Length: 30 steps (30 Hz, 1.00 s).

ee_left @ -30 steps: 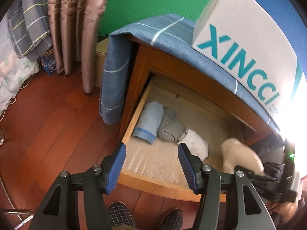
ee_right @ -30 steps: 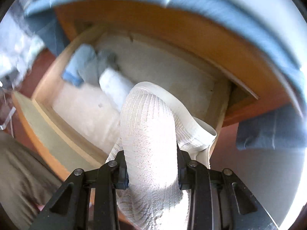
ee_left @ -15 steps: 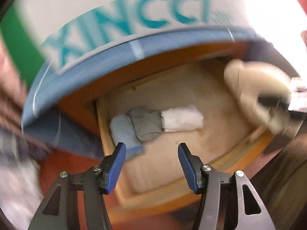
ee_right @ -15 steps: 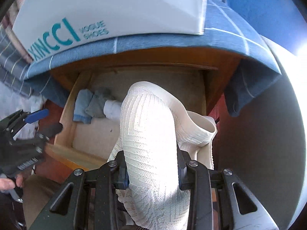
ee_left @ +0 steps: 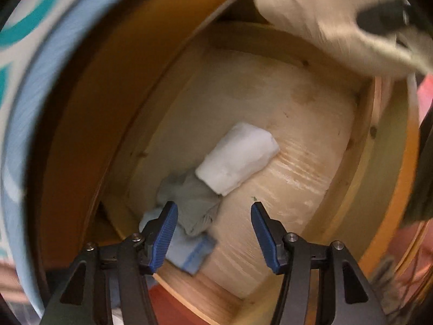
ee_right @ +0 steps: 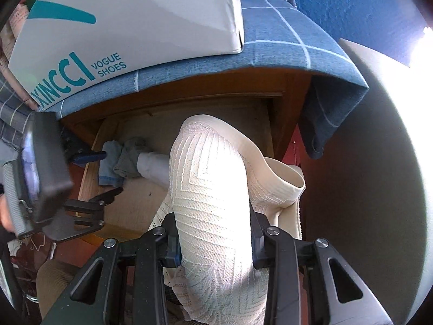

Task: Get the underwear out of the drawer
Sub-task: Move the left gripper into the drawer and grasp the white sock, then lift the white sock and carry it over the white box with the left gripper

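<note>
Right gripper (ee_right: 213,243) is clamping the cream knit underwear (ee_right: 216,195) between its two fingers, jaws pressed onto the fabric. The garment's long axis is running away from the camera along the fingers, rising to a rounded fold at the far end; the smooth waistband edge (ee_right: 286,173) is curling out to the right. It is being held above the front right part of the open drawer (ee_right: 89,178), clear of the drawer floor.

Left gripper (ee_left: 213,230) is hanging wide open over the drawer with nothing between its blue pads (ee_left: 165,233), pointing down at the left end. Just beyond the pads, three rolled pieces are lying in a touching row: light blue roll (ee_left: 186,249) nearest, grey roll (ee_left: 194,203) in the middle, white roll (ee_left: 238,157) farthest. The white roll's long axis is slanting from lower left to upper right in the left view.

Behind the drawer, a blue checked cloth (ee_right: 284,43) is draping the cabinet top, with a white shoe box (ee_right: 130,27) sitting on it.

Against half a second ago: the left gripper is now much closer to the rolls and the view is rotated, still wide; the right is still gripping the cream piece, pose almost unchanged.
</note>
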Each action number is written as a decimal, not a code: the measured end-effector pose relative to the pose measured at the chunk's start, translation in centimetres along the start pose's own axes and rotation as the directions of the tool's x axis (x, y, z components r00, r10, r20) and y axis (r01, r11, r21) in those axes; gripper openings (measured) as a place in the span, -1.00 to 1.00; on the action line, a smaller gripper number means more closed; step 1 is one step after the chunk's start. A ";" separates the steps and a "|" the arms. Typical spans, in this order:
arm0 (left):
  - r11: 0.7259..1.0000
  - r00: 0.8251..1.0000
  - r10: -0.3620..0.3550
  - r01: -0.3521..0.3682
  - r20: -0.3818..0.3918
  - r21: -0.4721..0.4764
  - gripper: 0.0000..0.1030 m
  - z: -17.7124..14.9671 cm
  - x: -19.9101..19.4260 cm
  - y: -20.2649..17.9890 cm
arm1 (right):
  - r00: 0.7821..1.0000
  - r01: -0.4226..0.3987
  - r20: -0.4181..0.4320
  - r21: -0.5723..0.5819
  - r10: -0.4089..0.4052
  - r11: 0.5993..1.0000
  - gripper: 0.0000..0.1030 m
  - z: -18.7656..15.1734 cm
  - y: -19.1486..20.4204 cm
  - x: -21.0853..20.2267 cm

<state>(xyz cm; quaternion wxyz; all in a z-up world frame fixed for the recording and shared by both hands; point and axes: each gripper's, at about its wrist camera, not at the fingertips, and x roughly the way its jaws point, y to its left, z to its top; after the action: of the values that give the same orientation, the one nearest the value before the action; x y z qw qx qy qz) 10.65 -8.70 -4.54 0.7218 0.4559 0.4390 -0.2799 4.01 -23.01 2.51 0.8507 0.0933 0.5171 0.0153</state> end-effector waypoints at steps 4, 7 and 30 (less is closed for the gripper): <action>0.997 1.000 -0.019 0.019 -0.001 0.070 0.12 1.0 1.3 -0.6 | 1.000 0.005 -0.007 0.006 -0.005 1.000 -0.38 0.0 -0.1 0.0; 0.992 1.000 -0.022 0.021 0.010 0.122 0.12 1.6 2.1 -1.1 | 1.000 0.005 -0.009 0.018 -0.005 1.000 -0.38 0.1 -0.2 -0.1; 0.980 0.986 -0.161 0.165 -0.041 0.108 0.02 5.1 8.2 -0.5 | 0.999 -0.014 -0.051 0.052 0.017 0.999 -0.36 1.6 -0.8 0.7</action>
<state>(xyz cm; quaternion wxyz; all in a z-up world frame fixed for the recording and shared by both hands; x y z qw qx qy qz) 15.92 -13.54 -10.98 0.6629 0.4623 0.4700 -0.3550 5.72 -23.90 2.44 0.8343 0.1186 0.5383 0.0110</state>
